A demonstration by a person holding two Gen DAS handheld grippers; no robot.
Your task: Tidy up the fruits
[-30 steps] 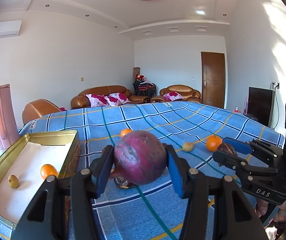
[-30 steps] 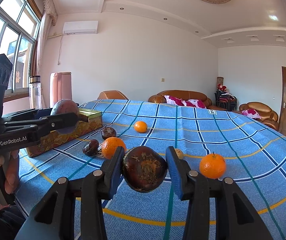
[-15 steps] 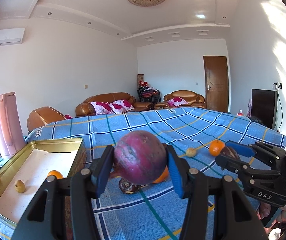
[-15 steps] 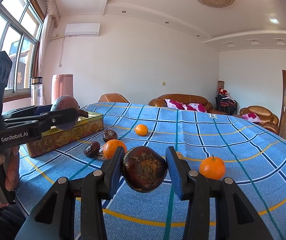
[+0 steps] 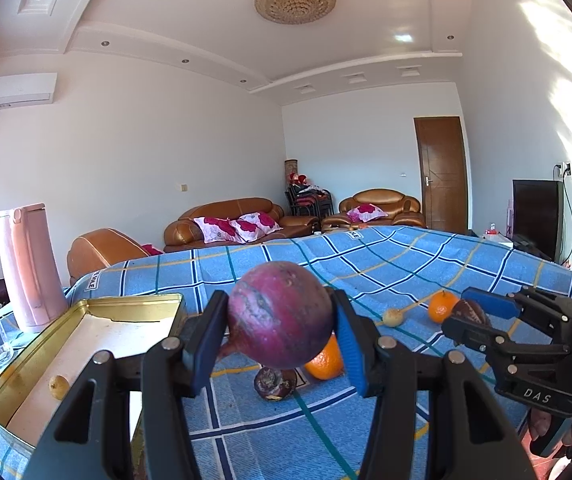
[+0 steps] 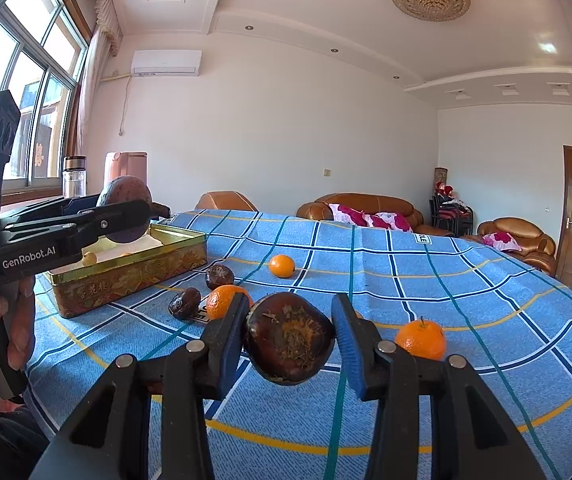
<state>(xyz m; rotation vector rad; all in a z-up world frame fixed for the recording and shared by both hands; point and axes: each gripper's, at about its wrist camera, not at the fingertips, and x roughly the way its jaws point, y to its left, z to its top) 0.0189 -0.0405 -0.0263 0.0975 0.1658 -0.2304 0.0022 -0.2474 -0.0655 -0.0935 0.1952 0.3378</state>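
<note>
Blue checked tabletop (image 6: 425, 280), tin (image 5: 86, 312) lower left. Left gripper (image 5: 282, 332) fingers clamp purple fruit (image 5: 282, 316) beside tin; right gripper (image 6: 289, 336) clamps brown fruit (image 6: 289, 336). Risk: round fruit slips, rolls off.

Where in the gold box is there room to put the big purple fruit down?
The tin box has a wide bare white floor, from its far rim down toward the small yellow fruit near the front corner. Outside, the cloth beside the box is crowded: two dark fruits and an orange sit close together. The cloth right of the lone orange is bare.
</note>
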